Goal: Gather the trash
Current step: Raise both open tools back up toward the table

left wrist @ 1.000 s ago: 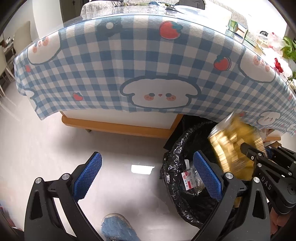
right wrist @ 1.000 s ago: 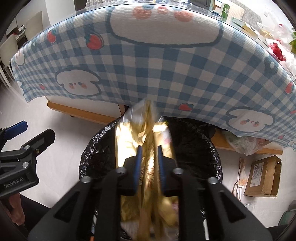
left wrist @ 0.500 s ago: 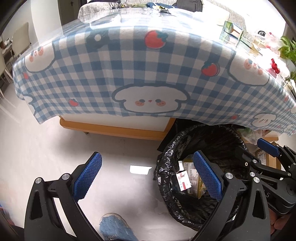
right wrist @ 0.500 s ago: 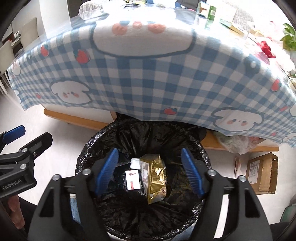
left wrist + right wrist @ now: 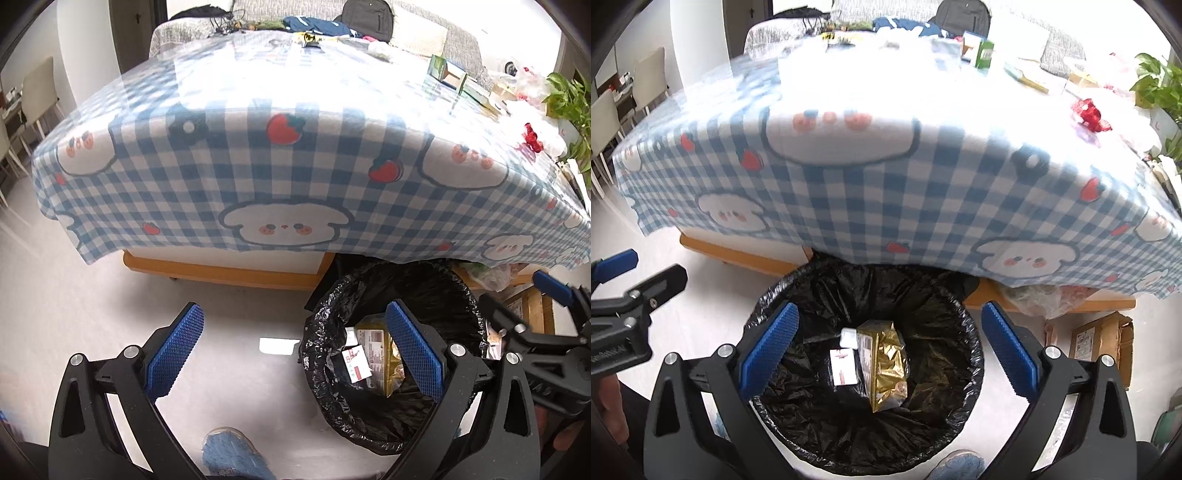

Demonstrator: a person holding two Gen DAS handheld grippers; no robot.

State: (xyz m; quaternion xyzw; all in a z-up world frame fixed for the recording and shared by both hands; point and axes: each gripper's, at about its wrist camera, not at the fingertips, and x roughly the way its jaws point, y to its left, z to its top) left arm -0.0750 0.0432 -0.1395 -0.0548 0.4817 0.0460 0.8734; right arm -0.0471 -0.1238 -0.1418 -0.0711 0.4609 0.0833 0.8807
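The gold snack bag lies at the bottom of the black-lined bin, beside small white packets. The right gripper hangs directly above, its jaws opening wide with nothing between them. The left gripper is spread empty over the floor, apparently spare.

both wrist views tilt down, side by side, sharing the bin and tablecloth.
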